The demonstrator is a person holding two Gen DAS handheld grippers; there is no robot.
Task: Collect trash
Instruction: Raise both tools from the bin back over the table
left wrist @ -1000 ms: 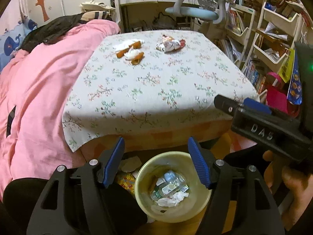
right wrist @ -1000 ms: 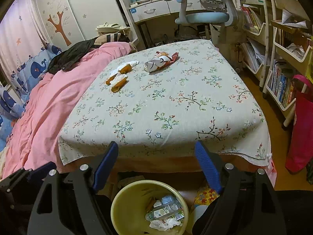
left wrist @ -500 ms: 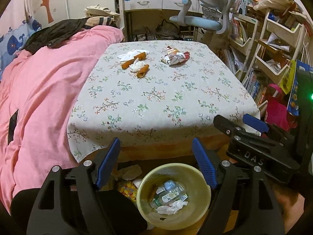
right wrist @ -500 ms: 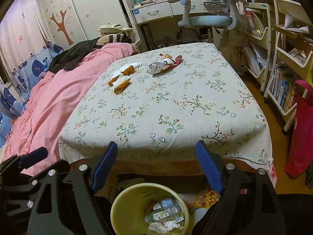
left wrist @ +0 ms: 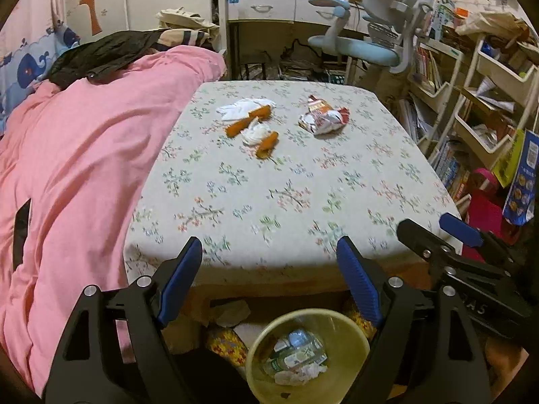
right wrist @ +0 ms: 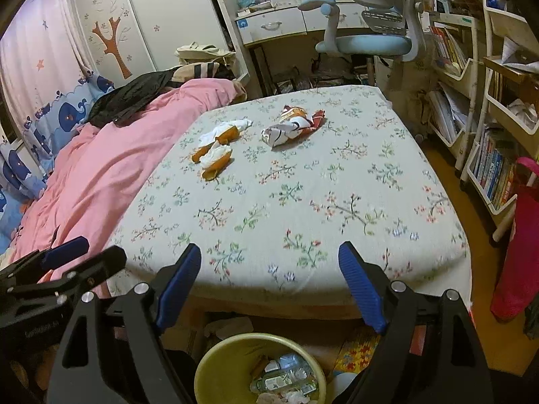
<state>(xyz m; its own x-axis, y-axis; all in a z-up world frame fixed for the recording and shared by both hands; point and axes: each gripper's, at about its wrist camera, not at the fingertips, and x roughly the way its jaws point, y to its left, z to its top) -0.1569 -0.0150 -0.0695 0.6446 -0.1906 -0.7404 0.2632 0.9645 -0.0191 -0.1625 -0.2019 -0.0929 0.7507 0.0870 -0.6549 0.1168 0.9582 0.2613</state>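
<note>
A crumpled red-and-white snack wrapper (left wrist: 323,118) (right wrist: 292,127) lies at the far side of the floral-cloth table (left wrist: 286,202) (right wrist: 303,208). To its left lie orange peels with white tissue (left wrist: 252,124) (right wrist: 217,146). A yellow trash bin (left wrist: 306,357) (right wrist: 261,370) holding bottles and tissue stands on the floor below the near table edge. My left gripper (left wrist: 269,279) is open and empty above the bin. My right gripper (right wrist: 269,279) is open and empty, also at the near edge. Each gripper shows in the other's view, the right one (left wrist: 438,235) and the left one (right wrist: 84,256).
A pink duvet (left wrist: 84,168) covers the bed along the table's left. Book shelves (left wrist: 471,118) and a red bag (right wrist: 518,235) stand on the right. A blue desk chair (left wrist: 367,43) and desk are behind the table. Paper scraps (left wrist: 232,313) lie under the table.
Both grippers have risen and tilted up, so more of the tabletop and room shows and the bin sits lower in view. Both stay open and empty.
</note>
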